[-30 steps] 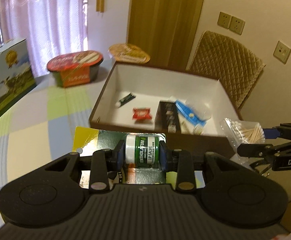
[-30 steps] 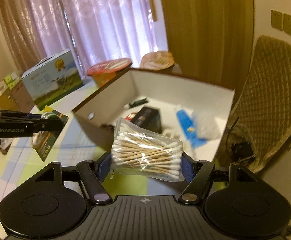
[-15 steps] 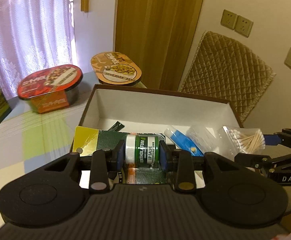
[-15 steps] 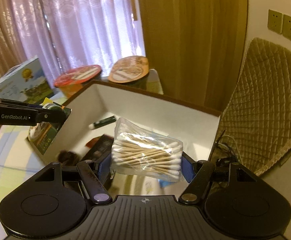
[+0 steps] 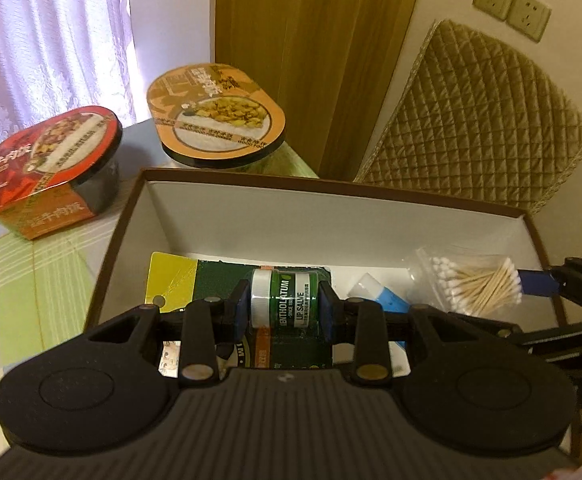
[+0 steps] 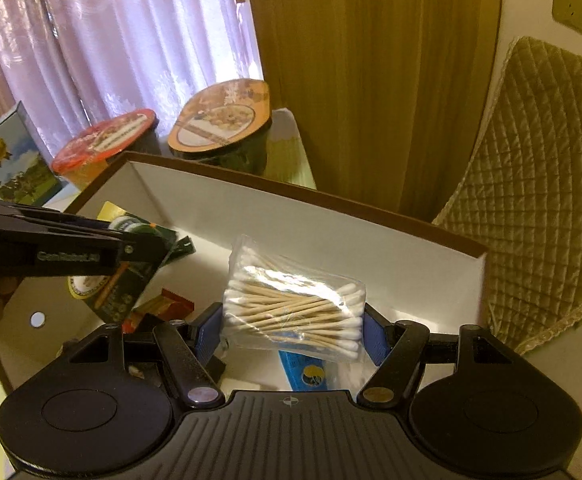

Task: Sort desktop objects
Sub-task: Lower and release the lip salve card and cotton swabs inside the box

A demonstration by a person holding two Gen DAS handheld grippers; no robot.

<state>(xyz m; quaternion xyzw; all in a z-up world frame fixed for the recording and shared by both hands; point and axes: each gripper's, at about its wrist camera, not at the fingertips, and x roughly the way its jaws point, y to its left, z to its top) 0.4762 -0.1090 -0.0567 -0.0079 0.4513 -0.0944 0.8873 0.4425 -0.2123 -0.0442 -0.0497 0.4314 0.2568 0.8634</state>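
My left gripper (image 5: pixel 285 305) is shut on a lip salve pack (image 5: pixel 287 300), a green tube on a green and yellow card, held over the left part of the open white box (image 5: pixel 331 216). My right gripper (image 6: pixel 293 322) is shut on a clear bag of cotton swabs (image 6: pixel 291 304), held over the box (image 6: pixel 371 236) interior. In the right wrist view the left gripper (image 6: pixel 131 250) reaches in from the left with the lip salve pack (image 6: pixel 131 264). The bag of cotton swabs (image 5: pixel 475 284) shows at the right of the left wrist view.
Inside the box lie a blue-and-white tube (image 6: pixel 307 372), a red packet (image 6: pixel 171 304) and a dark item. Two instant meal bowls (image 5: pixel 47 160) (image 5: pixel 215 112) stand behind the box. A printed carton (image 6: pixel 3 160) is at far left, a quilted chair back (image 5: pixel 483 120) at right.
Both grippers have moved forward and down with their loads, from in front of the box to over its interior. The box and bowls now look closer.
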